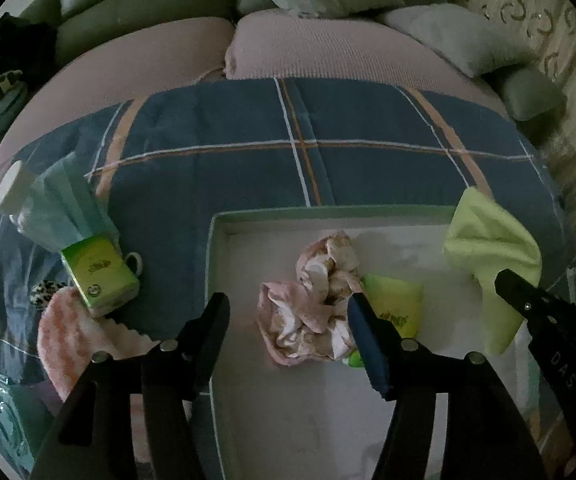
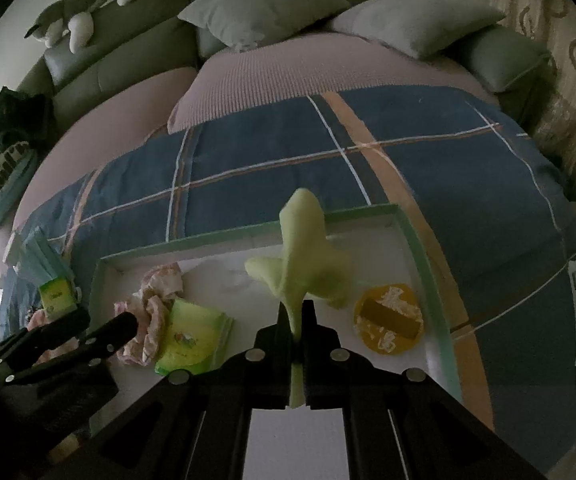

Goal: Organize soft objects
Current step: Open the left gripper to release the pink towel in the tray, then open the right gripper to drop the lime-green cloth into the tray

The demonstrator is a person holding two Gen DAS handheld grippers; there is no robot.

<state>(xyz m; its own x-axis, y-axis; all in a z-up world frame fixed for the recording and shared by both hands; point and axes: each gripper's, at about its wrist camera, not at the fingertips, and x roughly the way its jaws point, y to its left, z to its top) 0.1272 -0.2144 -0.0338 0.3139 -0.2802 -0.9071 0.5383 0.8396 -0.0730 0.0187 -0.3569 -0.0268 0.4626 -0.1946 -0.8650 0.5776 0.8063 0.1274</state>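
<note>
We judge the step to be filling the tray (image 1: 218, 240) on the bed (image 1: 248, 152); the left jaws (image 1: 288, 312) stand well open over the pink cloth (image 1: 311, 304), which lies loose between and just ahead of them, touched by neither pad as far as we can tell; it looks set down; beside it, at the right-hand finger, lies a green pack (image 1: 397, 304).

The right jaws (image 2: 296, 316) are clamped tight on a green cloth (image 2: 303, 252), which stands up from between them above the tray floor; ahead and to their right rests a yellow disc (image 2: 387, 320).

Next, we think, the green cloth wants lowering into the bare floor ahead of the right jaws, then release; the left jaws may then go for the pink pad (image 1: 64, 332) outside the tray, to their left, near the green box (image 1: 100, 276).
</note>
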